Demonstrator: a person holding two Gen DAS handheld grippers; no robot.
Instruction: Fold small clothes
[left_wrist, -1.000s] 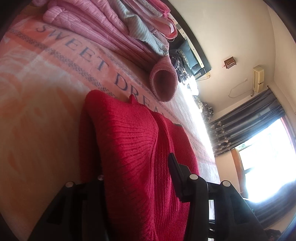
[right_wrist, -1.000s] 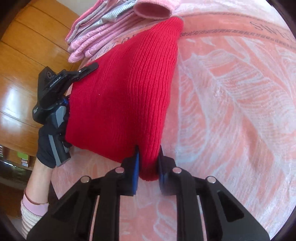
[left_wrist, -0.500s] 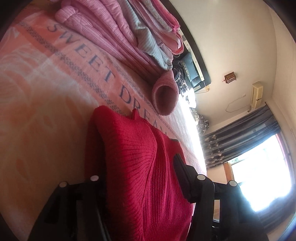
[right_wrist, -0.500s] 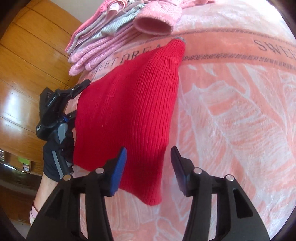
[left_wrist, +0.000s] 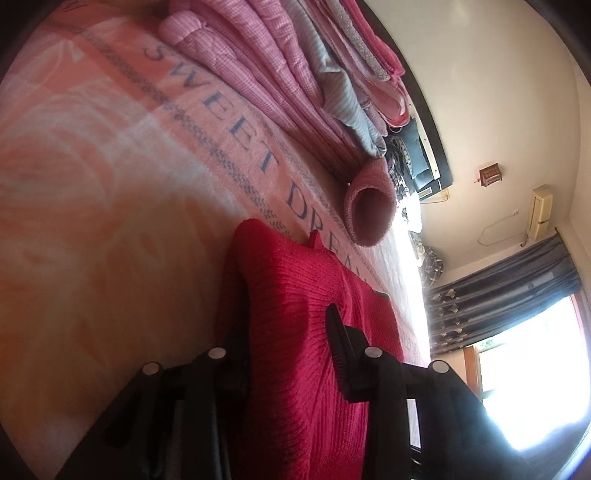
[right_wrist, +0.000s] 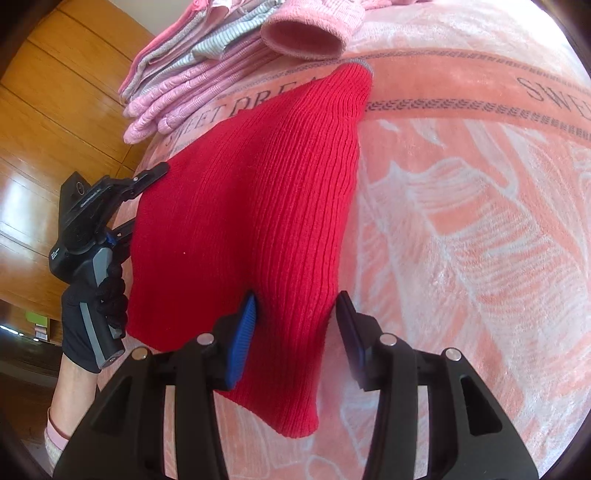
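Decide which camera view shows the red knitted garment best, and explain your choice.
The right wrist view: the red knitted garment lies spread on the blanket with most of its outline visible. The left wrist view shows it edge-on, close and foreshortened, partly behind the left claw.

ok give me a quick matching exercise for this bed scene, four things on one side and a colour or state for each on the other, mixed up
Things:
1. knit garment
2. right gripper
3. blanket
4. rolled cuff

Colours or states:
A. peach, with blue lettering
B. pink, lying above the garment's far tip
C. red, ribbed, spread on the bed
D. open, fingers either side of the garment's near end

Pairs: 1-C, 2-D, 3-A, 4-B
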